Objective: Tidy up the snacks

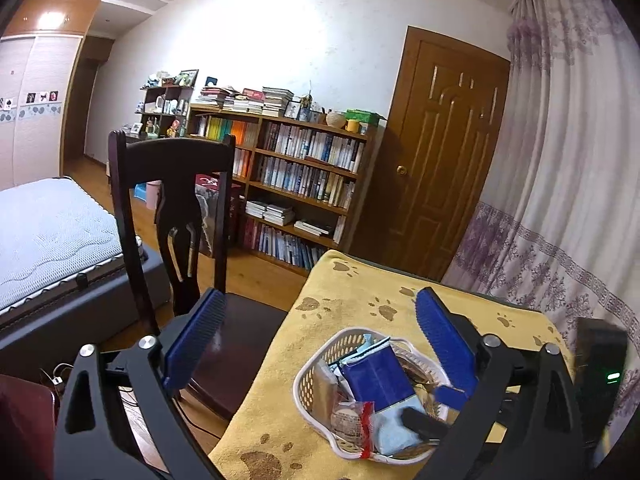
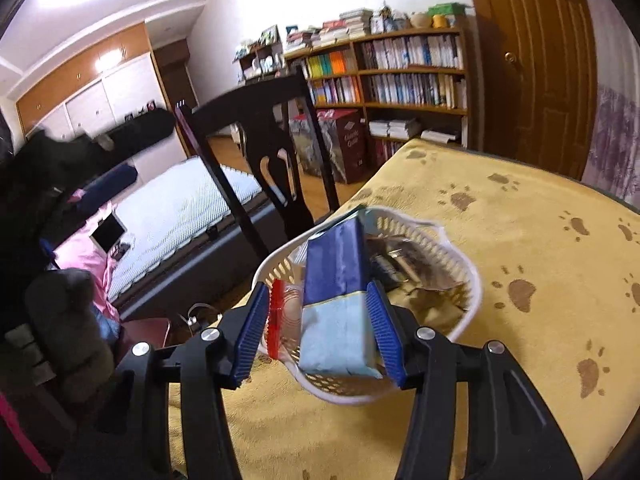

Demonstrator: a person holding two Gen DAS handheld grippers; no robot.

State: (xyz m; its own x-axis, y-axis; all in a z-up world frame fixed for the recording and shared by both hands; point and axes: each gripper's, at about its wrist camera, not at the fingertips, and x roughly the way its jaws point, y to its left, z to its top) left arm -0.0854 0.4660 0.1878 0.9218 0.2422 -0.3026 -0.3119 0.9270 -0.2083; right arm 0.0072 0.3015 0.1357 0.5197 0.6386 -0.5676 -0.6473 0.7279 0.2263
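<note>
Right gripper (image 2: 318, 334) nearer, spread wide and gripping nothing, pads flanking the pale near end of the blue packet (image 2: 338, 300). Packet long axis straight ahead along the fingers, dark end tipped up and away, inside the white basket (image 2: 466, 308) on the yellow cloth (image 2: 520, 264). Left gripper (image 1: 320, 344) released, higher, basket ahead toward its right finger.

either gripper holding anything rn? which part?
Left gripper: jaws wide open, empty. Right gripper: jaws open around the light-blue end of the blue packet in the white basket; no clamp visible, so not held.
</note>
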